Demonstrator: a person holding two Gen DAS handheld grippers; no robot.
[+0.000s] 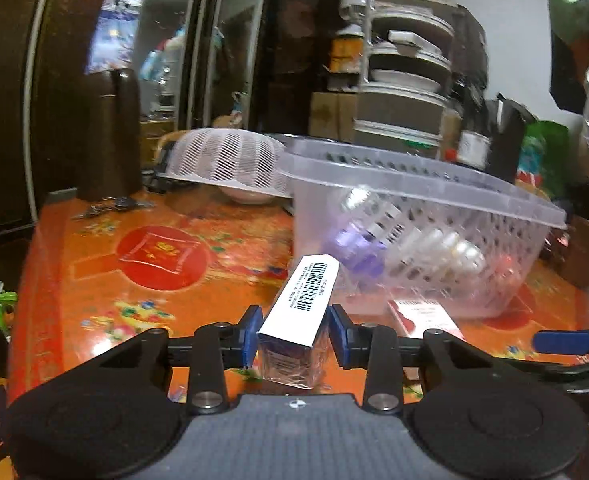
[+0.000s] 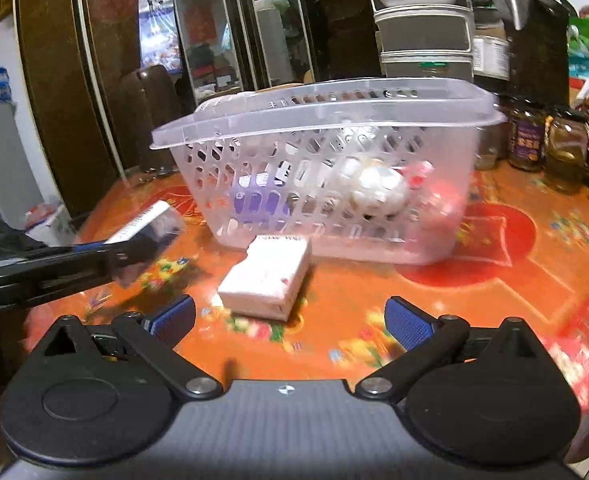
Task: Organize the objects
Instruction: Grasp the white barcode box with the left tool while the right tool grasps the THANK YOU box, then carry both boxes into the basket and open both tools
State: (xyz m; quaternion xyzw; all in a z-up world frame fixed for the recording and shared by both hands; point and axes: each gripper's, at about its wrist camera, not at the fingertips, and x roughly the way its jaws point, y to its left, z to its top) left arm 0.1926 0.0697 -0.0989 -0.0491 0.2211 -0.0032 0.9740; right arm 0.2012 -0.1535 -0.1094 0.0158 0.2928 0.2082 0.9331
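Basket (image 2: 318, 120) contents blurred (bottles?); left gripper (image 1: 294, 332) hides box (image 1: 300, 300) base.

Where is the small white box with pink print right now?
In the right wrist view, the small white box lies flat on the orange tablecloth, in front of the clear plastic basket and ahead of the open right gripper.

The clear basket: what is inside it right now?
Through the clear basket walls: a purple box, white bottles and something pink. The lattice and motion blur hide labels, the exact count and anything lying underneath.
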